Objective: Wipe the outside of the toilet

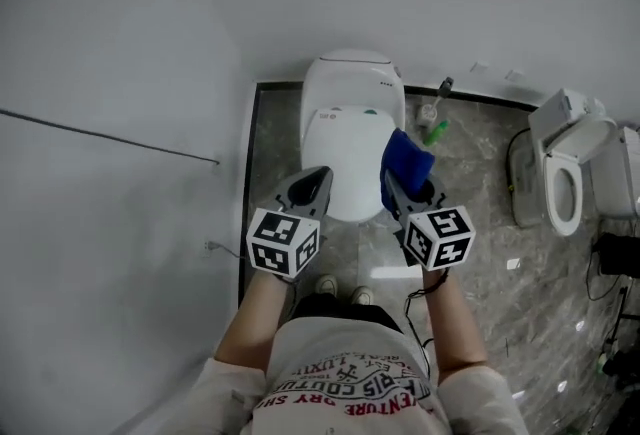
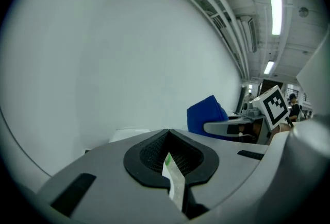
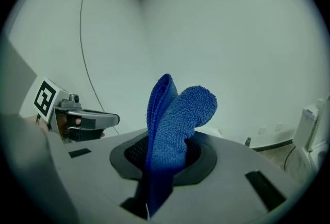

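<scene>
Jaws of the right gripper [image 3: 164, 158] clench a folded blue terry cloth [image 3: 175, 115]; the left gripper [image 2: 170, 158] is closed on nothing. Both hang over the white lidded toilet [image 1: 345, 138]. Wiping seems about to start: next, the cloth must go down against the toilet's outside.

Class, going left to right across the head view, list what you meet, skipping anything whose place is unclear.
Cable → left gripper → cloth → second toilet
</scene>
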Demonstrator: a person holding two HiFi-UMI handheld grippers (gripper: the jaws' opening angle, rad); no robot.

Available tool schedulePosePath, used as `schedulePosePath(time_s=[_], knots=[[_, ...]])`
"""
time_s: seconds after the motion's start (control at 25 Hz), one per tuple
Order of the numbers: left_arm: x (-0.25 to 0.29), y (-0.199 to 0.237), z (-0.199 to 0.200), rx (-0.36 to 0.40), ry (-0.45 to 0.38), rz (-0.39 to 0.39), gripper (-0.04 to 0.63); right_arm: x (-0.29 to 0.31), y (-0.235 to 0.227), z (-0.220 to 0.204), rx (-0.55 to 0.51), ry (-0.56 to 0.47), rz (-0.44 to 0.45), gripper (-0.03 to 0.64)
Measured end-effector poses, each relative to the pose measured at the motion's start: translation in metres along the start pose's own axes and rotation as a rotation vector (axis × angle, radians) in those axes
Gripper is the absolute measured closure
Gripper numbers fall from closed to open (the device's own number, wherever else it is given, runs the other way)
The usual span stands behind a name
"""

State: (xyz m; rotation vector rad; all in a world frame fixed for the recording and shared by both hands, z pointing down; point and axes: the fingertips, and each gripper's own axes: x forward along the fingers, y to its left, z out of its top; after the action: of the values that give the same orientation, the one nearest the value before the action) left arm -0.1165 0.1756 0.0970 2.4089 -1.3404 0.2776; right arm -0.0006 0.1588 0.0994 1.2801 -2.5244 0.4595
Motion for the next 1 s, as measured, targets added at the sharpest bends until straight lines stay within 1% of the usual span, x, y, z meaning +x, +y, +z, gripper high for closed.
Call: schedulePosePath(time_s=[0.08, 0.16, 0.32, 0.48, 0.56, 0.76, 0.84, 1.0], knots=[[-0.009, -0.006, 0.032, 0.064, -0.029, -0.005, 0.589, -0.016, 0.004, 0.034, -0.018, -0.056, -0.029, 0.545], [-0.022, -0.011, 0.065, 0.109, -0.073, 0.002, 0.589, -0.03, 0.009, 0.063, -0.034, -0.097, -0.043, 0.545], [-0.058, -0.019, 0.117, 0.155, -0.178, 0.02, 0.589, -0.05, 0.025, 0.098, -0.065, -0.135, -0.051, 0.545], [-0.087, -0.02, 0.148, 0.189, -0.256, 0.055, 0.589, -0.061, 0.039, 0.121, -0.101, -0.169, -0.054, 0.545], [-0.097, -0.021, 0.157, 0.192, -0.276, 0.071, 0.589, -0.065, 0.043, 0.127, -0.132, -0.17, -0.052, 0.545], [-0.112, -0.021, 0.167, 0.197, -0.291, 0.09, 0.589, -0.07, 0.055, 0.134, -0.158, -0.179, -0.047, 0.545], [-0.116, -0.023, 0.166, 0.194, -0.302, 0.09, 0.589, -0.074, 0.057, 0.134, -0.175, -0.174, -0.049, 0.545], [-0.119, -0.024, 0.158, 0.194, -0.295, 0.082, 0.589, -0.076, 0.059, 0.126, -0.176, -0.167, -0.057, 0.545]])
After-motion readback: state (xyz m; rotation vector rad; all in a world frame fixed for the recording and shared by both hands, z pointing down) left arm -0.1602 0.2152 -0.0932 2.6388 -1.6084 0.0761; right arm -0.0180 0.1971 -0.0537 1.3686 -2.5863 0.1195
